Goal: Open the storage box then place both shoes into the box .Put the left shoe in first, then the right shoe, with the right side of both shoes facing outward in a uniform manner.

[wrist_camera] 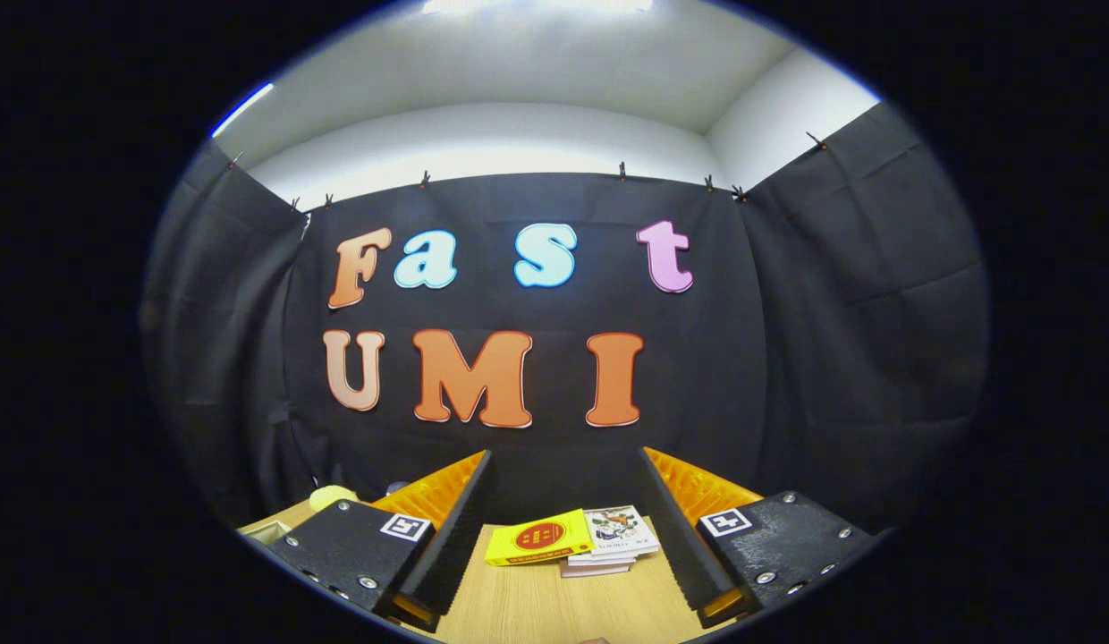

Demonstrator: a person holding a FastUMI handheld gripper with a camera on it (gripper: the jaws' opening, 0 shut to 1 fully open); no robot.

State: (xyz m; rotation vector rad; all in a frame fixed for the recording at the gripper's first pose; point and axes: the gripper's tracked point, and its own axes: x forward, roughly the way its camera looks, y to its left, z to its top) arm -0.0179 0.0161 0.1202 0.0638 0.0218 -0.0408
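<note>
Two fingers of the gripper held spread wide above the table, nothing pinched, yellow book seen between them, stacked books touching it

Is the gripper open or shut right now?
Open. The gripper has its fingers spread wide with nothing held; a yellow box and stacked books on the table show between them.
</note>
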